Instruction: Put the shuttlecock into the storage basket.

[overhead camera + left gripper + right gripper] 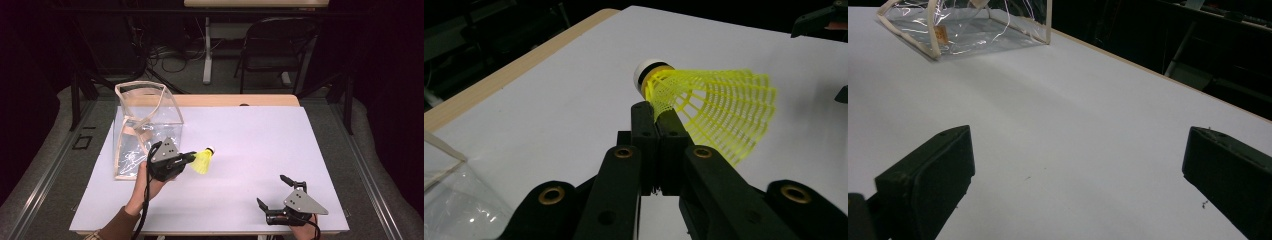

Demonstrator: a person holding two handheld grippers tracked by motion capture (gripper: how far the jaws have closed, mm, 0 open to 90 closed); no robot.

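The left gripper [189, 158] has its jaws pressed together on the skirt of a yellow shuttlecock [203, 161], close to where the mesh meets the white cork. In the left gripper view the two black fingers [644, 131] stand side by side with the yellow mesh [724, 112] pinched between them, the white cork tip pointing away and the open skirt fanning out to the right. The person's left hand [150, 182] grasps the gripper body from below, with a black cable trailing down along the forearm. The shuttlecock is held above the white worktop [250, 135], left of its middle and nearer the front edge than the back.

Just beside the left gripper, toward the worktop's left edge, stands a clear plastic bag [145, 127] with pale trim and an open top; its lower corner is close to the gripper body. In the right gripper view the bag [968, 27] sits at the far end of the white surface.

The right gripper [272, 192] rests near the front right corner of the worktop, well apart from the shuttlecock, with its jaws spread wide and nothing between them. A strip of bare wood [240, 100] shows along the back edge of the worktop.
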